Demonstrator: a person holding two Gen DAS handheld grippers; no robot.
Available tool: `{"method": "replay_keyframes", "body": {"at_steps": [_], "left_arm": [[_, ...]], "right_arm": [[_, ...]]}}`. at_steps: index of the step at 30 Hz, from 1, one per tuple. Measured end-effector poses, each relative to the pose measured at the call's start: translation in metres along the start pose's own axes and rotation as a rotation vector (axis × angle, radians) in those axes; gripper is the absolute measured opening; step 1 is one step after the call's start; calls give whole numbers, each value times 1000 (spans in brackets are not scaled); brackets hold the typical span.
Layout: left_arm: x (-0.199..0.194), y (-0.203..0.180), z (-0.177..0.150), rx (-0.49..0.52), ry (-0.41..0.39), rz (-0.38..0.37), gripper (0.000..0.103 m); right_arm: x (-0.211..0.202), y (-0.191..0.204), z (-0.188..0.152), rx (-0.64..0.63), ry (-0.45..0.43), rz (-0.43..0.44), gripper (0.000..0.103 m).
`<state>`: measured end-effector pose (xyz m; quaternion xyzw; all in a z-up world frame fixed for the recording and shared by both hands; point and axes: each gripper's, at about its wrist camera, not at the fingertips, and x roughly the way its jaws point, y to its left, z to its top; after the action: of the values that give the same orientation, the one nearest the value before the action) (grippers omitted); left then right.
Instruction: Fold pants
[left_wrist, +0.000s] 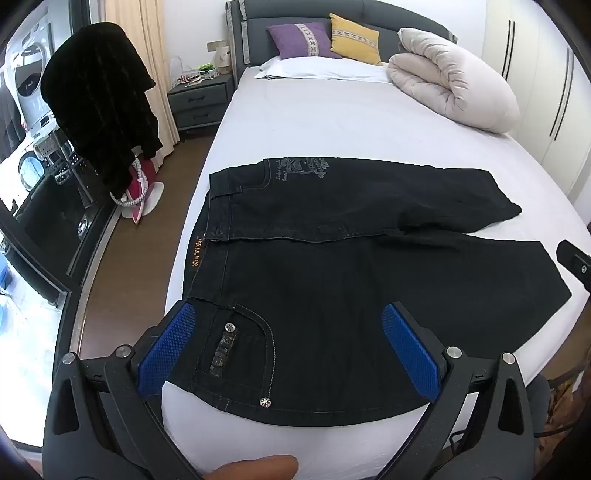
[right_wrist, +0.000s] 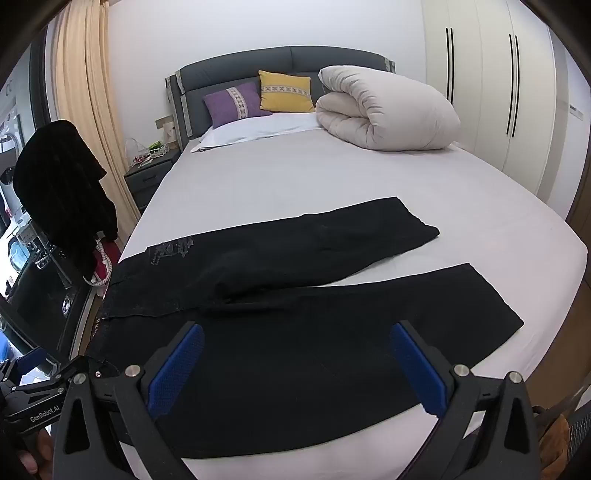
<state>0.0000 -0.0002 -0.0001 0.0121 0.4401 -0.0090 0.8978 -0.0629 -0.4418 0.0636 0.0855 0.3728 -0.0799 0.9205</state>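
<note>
Lying flat on the near part of the bed (right_wrist: 332, 173), the black pants (left_wrist: 332, 280) were spread with waistband to the left and both legs running right, slightly apart. No fold appeared to have been made yet, so the whole job seemed left to do. The left gripper (left_wrist: 291, 354) hung over the pocket corner with its tongs wide and empty; the right gripper (right_wrist: 295, 369) hung over the near leg, equally wide, gripping nothing. A rolled duvet (right_wrist: 388, 110) and pillows (right_wrist: 258, 96) sat well apart at the headboard, blocking nothing.
</note>
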Motion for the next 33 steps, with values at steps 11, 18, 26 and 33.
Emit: {"method": "replay_keyframes", "body": {"at_steps": [11,18,26,33], "left_arm": [[2,1,-1,-4,-8,-4,103],[-2,0,-2,-11,-15,3,103],[-1,2,-1,-14,-15,3,103],[-1,2,-1,-14,-16,3,103]], "right_arm": [[6,0,-9,-27,26,-26,103],[10,3,-7,-38,49,-34,103],[13,5,-8,-43,61,-38,103],[13,6,-8,-45,68,-42,103]]}}
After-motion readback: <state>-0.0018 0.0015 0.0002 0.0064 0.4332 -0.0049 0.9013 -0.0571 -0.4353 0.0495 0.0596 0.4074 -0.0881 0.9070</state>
